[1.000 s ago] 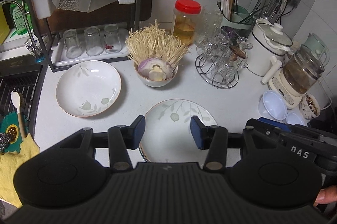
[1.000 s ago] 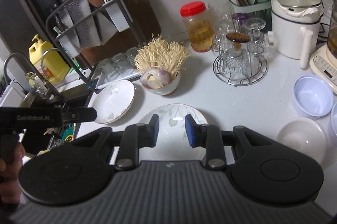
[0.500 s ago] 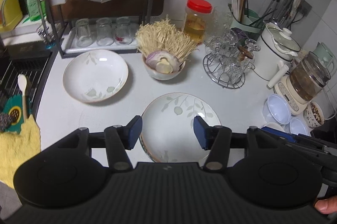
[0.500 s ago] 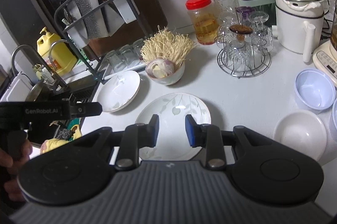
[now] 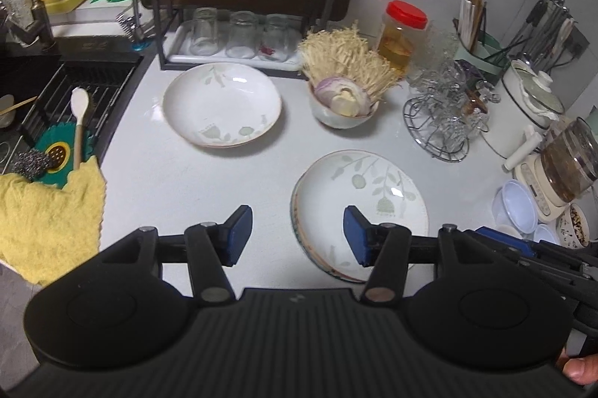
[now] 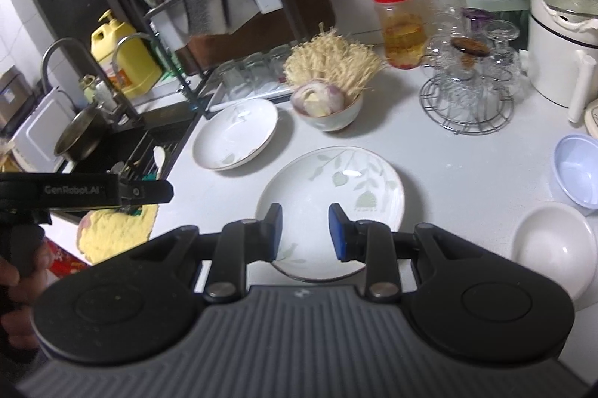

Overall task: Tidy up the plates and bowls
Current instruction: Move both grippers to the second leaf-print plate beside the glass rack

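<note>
Kitchen table (image 5: 179,196): plates (image 5: 360,207) stacked centre, deep plate (image 5: 222,104) upper left, bowls (image 6: 553,244) right edge, unsorted; left tongs (image 5: 297,235) and right tongs (image 6: 304,231) both apart, empty.

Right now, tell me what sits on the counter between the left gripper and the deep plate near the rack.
Nothing: in the left wrist view only bare white counter lies between the left gripper and the deep plate.
</note>
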Demonstrator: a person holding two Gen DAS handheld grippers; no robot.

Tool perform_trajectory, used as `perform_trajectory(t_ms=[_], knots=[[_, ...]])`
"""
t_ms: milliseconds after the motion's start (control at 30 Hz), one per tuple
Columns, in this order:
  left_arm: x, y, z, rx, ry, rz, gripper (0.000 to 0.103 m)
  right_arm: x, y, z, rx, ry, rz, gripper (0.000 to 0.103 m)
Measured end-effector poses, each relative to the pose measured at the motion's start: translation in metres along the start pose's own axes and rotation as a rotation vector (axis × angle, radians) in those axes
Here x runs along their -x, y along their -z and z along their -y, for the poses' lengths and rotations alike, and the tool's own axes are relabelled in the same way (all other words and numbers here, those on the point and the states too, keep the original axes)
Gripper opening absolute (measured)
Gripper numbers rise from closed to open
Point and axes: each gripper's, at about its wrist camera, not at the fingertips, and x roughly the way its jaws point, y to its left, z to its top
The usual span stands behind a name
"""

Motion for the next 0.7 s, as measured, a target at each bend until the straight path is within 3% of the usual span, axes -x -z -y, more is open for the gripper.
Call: perform_trajectory(t_ms=[300,700], knots=[[-0.013,-0.006,-0.042,0.032,-0.008,-0.038,0.06,-0.025,0.001,-0.026,0.009,0.001,-0.03,0.031],[-0.069,-0.04,-0.117,0.075,0.028,-0.084,0.06,-0.072,-0.019,-0.056,-0.056,0.07,-0.009,0.031]])
